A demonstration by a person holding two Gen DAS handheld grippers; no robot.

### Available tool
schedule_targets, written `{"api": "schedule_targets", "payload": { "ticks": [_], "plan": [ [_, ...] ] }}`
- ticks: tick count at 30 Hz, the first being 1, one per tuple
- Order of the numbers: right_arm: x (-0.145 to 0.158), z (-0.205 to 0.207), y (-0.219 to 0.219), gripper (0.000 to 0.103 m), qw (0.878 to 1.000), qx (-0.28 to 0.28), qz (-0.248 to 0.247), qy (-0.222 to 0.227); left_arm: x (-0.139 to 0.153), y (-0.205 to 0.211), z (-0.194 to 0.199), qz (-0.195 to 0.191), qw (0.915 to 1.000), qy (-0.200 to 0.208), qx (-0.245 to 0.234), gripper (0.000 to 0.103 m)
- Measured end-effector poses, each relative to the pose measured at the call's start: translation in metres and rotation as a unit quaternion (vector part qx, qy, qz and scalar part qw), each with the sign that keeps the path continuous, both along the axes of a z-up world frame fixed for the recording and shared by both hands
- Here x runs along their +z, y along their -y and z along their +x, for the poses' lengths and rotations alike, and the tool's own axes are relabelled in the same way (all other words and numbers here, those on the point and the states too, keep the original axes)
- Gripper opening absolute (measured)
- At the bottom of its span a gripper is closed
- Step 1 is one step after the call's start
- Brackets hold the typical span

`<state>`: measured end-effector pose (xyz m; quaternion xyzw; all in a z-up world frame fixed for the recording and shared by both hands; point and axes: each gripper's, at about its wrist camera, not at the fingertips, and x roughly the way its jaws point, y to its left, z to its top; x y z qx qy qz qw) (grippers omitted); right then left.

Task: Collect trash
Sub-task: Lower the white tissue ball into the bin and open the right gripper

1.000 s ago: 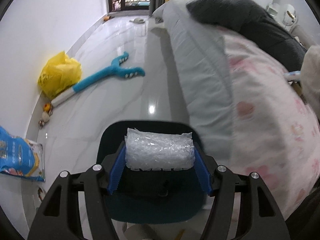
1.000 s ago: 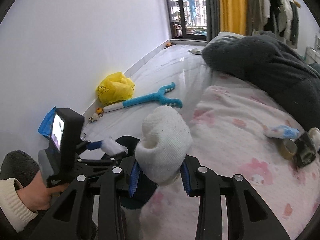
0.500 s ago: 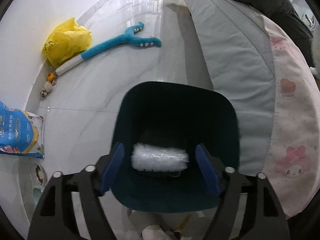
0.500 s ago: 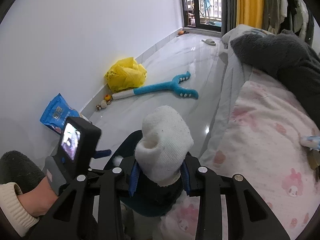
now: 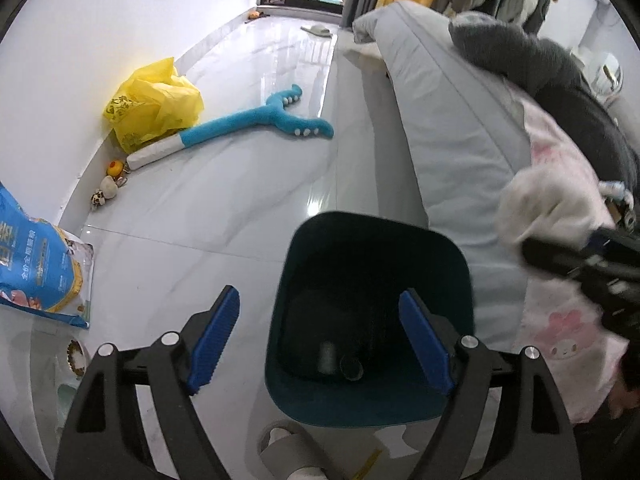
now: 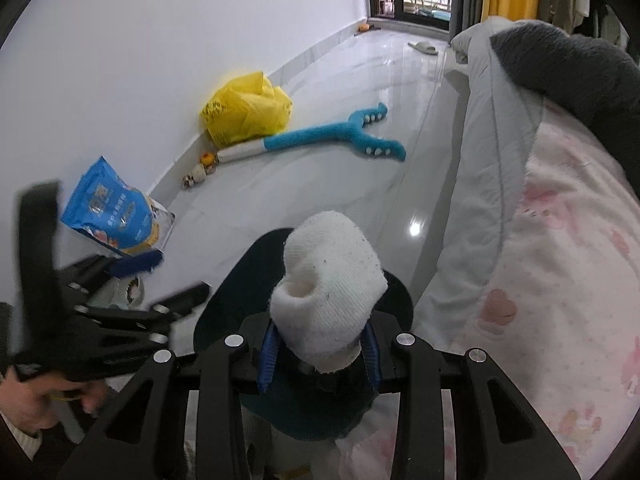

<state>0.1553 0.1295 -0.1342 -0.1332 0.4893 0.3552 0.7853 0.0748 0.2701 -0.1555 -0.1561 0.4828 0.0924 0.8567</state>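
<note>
A dark teal trash bin [image 5: 372, 396] stands on the floor beside the bed. My left gripper [image 5: 320, 336] is open and empty, its jaws wide apart over the bin's near rim. Dark items lie in the bin's bottom. My right gripper [image 6: 320, 350] is shut on a white sock [image 6: 328, 292] and holds it above the bin [image 6: 236, 292]. In the left wrist view the right gripper with the sock [image 5: 548, 208] shows blurred at the right, above the bed's edge.
A bed with a pink sheet [image 6: 560, 260] and grey quilt [image 5: 452, 128] lies right of the bin. A yellow bag [image 5: 154, 104], a blue plush toy [image 5: 256, 124] and a blue packet [image 5: 36, 268] lie on the floor by the white wall. Tape rolls [image 5: 288, 448] lie below the bin.
My left gripper opened and let the white bubble-wrap piece fall into the bin, then tilted up. My right gripper carried the sock from over the bed to above the bin.
</note>
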Motion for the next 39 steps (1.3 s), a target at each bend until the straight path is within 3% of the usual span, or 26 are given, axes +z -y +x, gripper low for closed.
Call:
{"api": "schedule_targets", "payload": {
  "ticks": [7, 12, 14, 18, 22, 25, 39],
  "plan": [
    [-0.035, 0.0, -0.018, 0.036, 0.999, 0.002, -0.032, -0.029, 0.032, -0.012, -0.015, 0.033, 0.9982, 0.047, 0.021, 0.084],
    [-0.058, 0.002, -0.025, 0.036, 0.997, -0.005, -0.046, -0.059, 0.044, -0.021, -0.022, 0.027, 0.9974, 0.062, 0.026, 0.086],
    [-0.064, 0.002, -0.028, 0.036, 0.997, -0.004, -0.054, -0.062, 0.048, -0.023, -0.025, 0.017, 0.9973, 0.067, 0.024, 0.089],
    [-0.073, 0.001, -0.033, 0.036, 0.996, -0.001, -0.066, -0.065, 0.063, -0.02, -0.027, 0.034, 0.9955, 0.086, 0.021, 0.092],
    [-0.079, 0.001, -0.032, 0.04, 0.995, -0.002, -0.075, -0.068, 0.073, -0.015, -0.025, 0.014, 0.9954, 0.094, 0.011, 0.092],
    [-0.078, 0.0, -0.029, 0.056, 0.995, -0.005, -0.075, -0.067, 0.077, -0.013, -0.023, -0.004, 0.9951, 0.099, 0.008, 0.093],
    [-0.02, -0.003, 0.007, 0.062, 1.0, -0.006, -0.018, -0.018, 0.117, 0.022, -0.004, 0.013, 0.992, 0.124, -0.015, 0.096]
  ]
}}
